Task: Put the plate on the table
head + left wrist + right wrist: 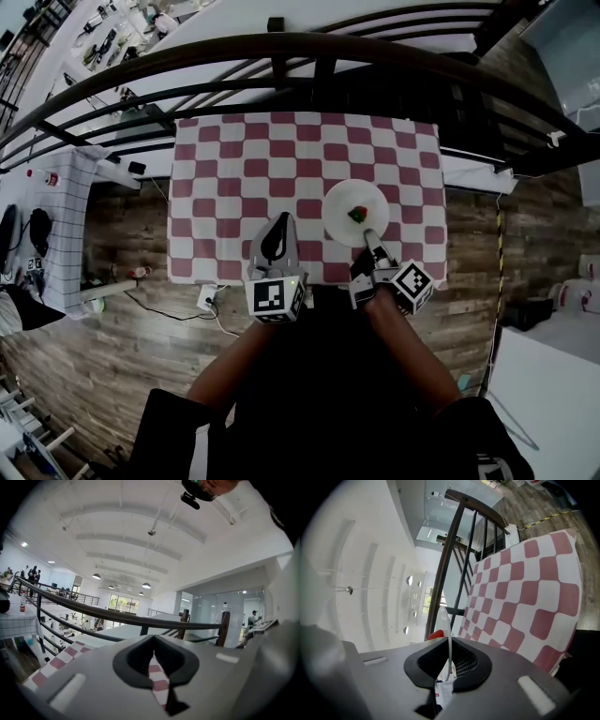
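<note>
Nearest the camera in the head view, the person's forearms point(281, 366) reach up toward 12 o'clock, one gripper in each hand. The left gripper point(280, 223) hangs over the near edge of the table point(192, 267) with its jaws pressed together on nothing; only a sliver of cloth shows through the slit in its own view.

At its 3 o'clock is the right gripper point(373, 234), which is clamped on the near rim of the white plate point(345, 199). In the right gripper view that rim runs as a thin white line straight between the pads.

From this claw the plate extends toward 11 o'clock, along the line of the jaws (being round, it has no long axis of its own). A small red and green thing point(357, 215) sits near its middle.

The plate lies over the right half of the checked cloth point(244, 169). It looks to be carried a little above the cloth, though I can't tell whether its far edge touches. The move ahead seems to be straight down, keeping the plate level so its load stays put.

Beyond the table, at 12 o'clock, curves a dark railing point(281, 45).
</note>
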A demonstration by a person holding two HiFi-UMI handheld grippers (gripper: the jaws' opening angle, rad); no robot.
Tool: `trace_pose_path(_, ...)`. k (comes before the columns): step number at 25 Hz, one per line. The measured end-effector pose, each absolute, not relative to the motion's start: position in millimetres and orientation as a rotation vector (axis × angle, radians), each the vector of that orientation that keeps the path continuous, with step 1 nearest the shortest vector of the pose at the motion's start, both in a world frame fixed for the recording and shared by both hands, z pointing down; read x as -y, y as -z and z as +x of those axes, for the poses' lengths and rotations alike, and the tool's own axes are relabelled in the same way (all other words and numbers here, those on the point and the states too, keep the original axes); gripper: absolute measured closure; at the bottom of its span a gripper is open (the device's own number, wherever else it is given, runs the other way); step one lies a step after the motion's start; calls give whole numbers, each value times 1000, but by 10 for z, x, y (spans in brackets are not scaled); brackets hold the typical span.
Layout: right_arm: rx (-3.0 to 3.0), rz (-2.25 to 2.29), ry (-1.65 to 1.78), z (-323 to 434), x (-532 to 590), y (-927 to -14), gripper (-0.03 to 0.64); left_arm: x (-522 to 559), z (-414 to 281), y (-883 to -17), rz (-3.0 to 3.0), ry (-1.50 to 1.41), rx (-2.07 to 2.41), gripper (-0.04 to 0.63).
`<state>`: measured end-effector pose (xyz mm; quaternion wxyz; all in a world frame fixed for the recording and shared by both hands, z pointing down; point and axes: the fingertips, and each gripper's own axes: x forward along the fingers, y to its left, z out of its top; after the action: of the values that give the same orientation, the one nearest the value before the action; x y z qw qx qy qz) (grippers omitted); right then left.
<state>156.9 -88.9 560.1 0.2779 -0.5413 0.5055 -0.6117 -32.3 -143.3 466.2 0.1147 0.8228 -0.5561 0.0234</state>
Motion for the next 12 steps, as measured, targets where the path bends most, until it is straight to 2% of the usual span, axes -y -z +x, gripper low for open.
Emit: trace_pose_path(12,-1485,-1423,1692,1755,1399,-5967,604,1732,-99,-4671,2368,-10,1689,584)
